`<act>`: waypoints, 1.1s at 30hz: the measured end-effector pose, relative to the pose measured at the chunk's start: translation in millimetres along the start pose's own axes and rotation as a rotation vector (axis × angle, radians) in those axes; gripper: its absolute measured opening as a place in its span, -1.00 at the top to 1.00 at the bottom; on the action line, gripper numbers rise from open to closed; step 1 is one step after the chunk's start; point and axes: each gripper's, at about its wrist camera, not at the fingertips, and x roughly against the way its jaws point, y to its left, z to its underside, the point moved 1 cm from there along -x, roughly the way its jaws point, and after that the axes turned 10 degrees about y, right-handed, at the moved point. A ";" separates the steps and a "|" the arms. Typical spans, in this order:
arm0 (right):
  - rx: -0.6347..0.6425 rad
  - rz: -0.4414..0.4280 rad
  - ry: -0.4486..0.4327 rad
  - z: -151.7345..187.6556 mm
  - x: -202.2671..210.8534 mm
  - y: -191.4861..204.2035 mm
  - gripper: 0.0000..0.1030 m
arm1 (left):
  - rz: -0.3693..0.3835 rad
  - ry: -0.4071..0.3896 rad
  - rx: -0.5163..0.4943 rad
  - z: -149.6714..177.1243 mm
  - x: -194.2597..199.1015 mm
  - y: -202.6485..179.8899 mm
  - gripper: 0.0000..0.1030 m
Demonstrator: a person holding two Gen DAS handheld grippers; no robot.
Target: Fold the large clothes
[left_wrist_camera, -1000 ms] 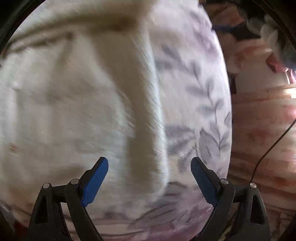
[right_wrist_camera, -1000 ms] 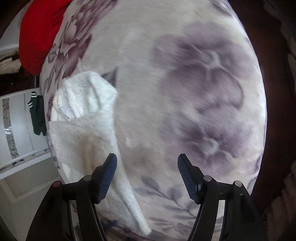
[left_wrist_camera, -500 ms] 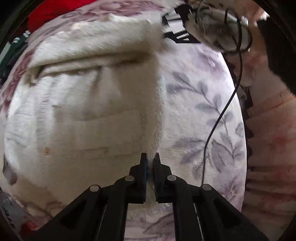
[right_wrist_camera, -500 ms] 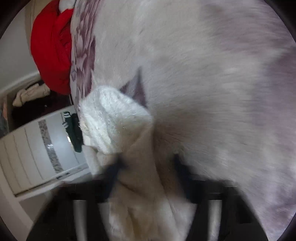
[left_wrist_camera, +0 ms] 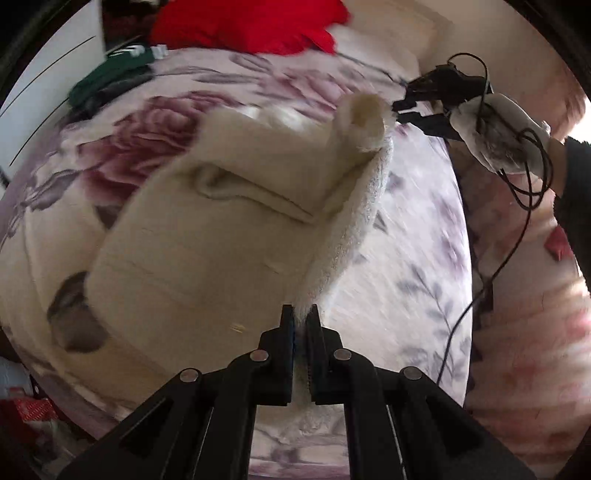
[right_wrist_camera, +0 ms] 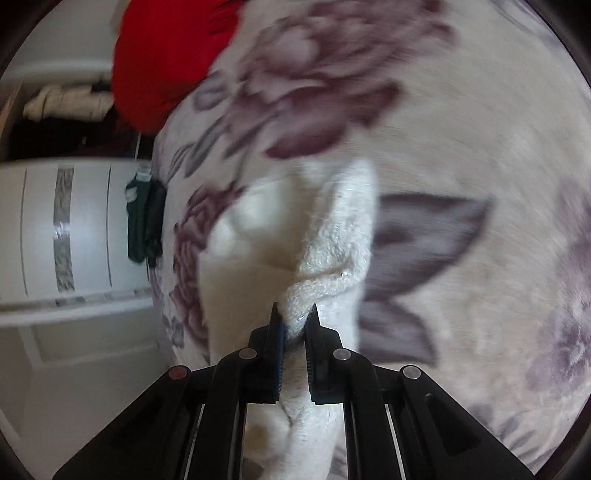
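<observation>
A cream fleece garment [left_wrist_camera: 207, 236] lies on a floral bedspread [left_wrist_camera: 413, 236], one edge lifted clear of it. My left gripper [left_wrist_camera: 300, 314] is shut on that fuzzy edge, which runs up and away to a rolled cuff [left_wrist_camera: 364, 122]. In the left wrist view my right gripper [left_wrist_camera: 400, 105], held by a gloved hand [left_wrist_camera: 495, 129], pinches the cuff end. In the right wrist view my right gripper [right_wrist_camera: 294, 314] is shut on a bunched fold of the cream fleece garment [right_wrist_camera: 332, 236] above the floral bedspread [right_wrist_camera: 461, 129].
A red cloth [left_wrist_camera: 243, 22] lies at the bed's far end, a dark green garment [left_wrist_camera: 110, 77] near its edge. A black cable [left_wrist_camera: 513, 236] hangs from the right hand over a pink patterned floor [left_wrist_camera: 535, 332]. A white cabinet [right_wrist_camera: 66, 229] stands beside the bed.
Both grippers went from open to shut on the fleece garment's edge. Both have since risen, lifting that edge off the bedspread; more of the room shows now.
</observation>
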 end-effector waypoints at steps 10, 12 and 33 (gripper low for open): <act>0.082 0.188 0.026 3.0 -133.5 194.9 0.82 | 0.090 0.011 0.202 -22.6 -1.1 190.5 0.93; 0.081 0.233 0.037 3.7 -173.0 220.1 0.82 | 0.104 0.027 0.233 -23.9 -8.7 222.1 0.93; 0.006 0.258 -0.016 85.0 -200.4 210.4 -0.50 | 0.291 0.224 0.310 -58.3 -43.9 349.5 0.01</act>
